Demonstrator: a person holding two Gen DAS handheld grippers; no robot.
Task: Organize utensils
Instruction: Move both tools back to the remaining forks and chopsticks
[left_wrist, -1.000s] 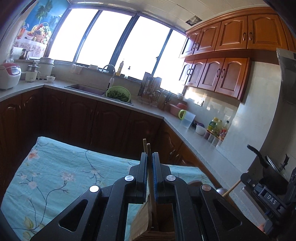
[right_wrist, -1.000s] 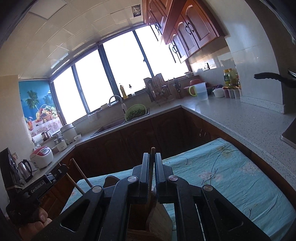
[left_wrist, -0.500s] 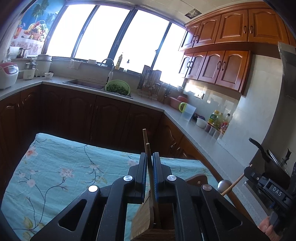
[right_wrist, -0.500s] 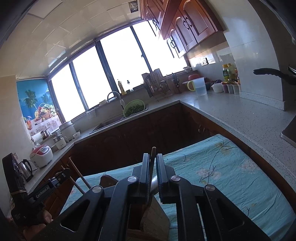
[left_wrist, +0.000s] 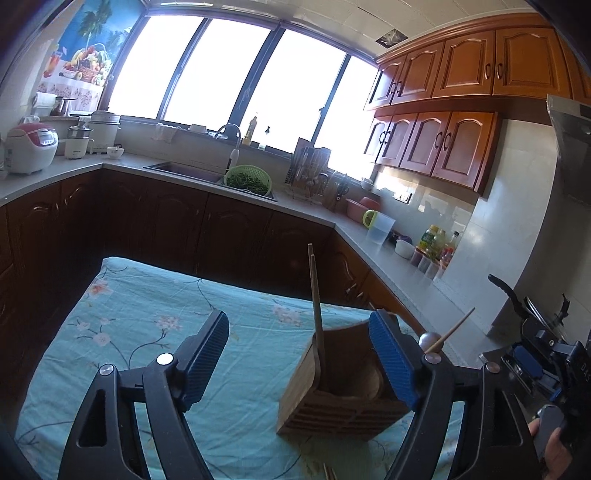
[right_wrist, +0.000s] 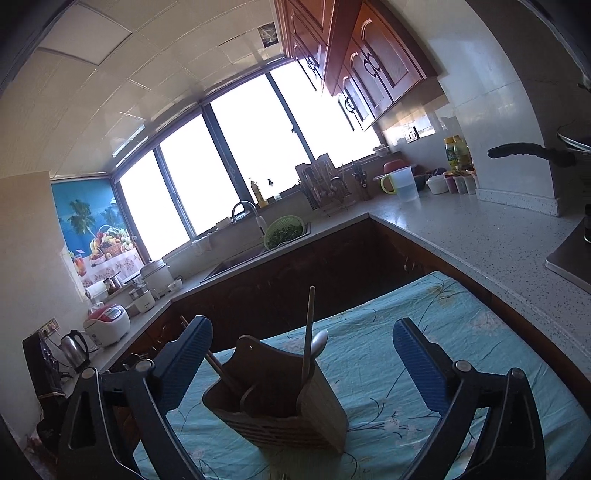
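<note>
A floral turquoise tablecloth spreads across the lower frame, wooden wall cabinets at two o'clock. On the cloth stands a slatted wooden utensil holder, at five o'clock in the left wrist view and six o'clock in the right. The left gripper and right gripper both hang over it with jaws spread wide, holding nothing. Chopsticks stand upright in the holder; a wooden-handled spoon leans in another compartment.
</note>
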